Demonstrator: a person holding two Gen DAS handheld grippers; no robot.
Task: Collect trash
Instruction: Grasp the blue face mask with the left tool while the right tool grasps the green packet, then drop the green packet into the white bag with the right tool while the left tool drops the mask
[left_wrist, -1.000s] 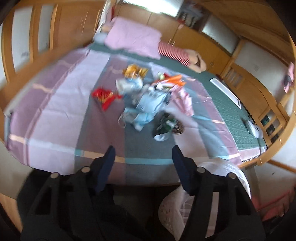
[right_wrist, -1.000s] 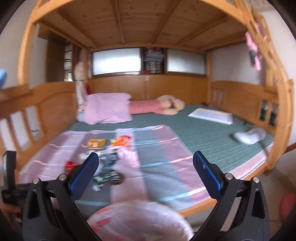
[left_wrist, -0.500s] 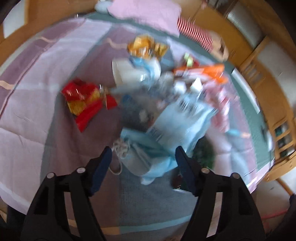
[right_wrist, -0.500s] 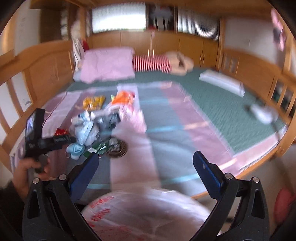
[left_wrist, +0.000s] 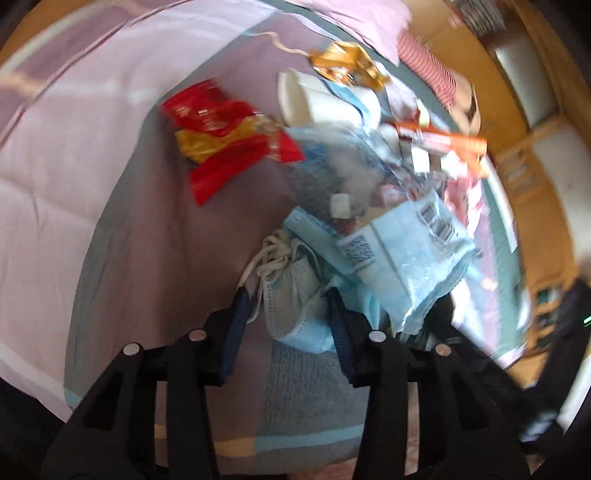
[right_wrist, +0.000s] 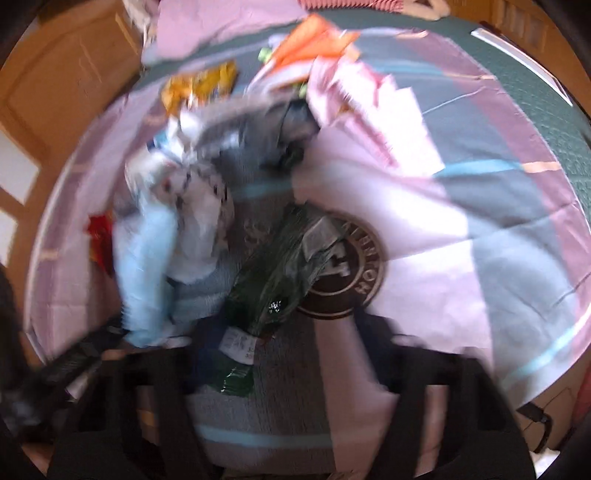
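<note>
Blue face mask (left_wrist: 291, 295) sits between the left claw's (left_wrist: 286, 314) parted, not-yet-closed fingers.

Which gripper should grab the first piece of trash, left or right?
Left. The left gripper is open with the face mask between its fingers. The right gripper is blurred, near the green wrapper, its fingers not clearly around it.

Crumpled blue face mask (left_wrist: 295, 291) beside heaped wrappers (left_wrist: 369, 177) on bedsheet (left_wrist: 92, 184)
</note>
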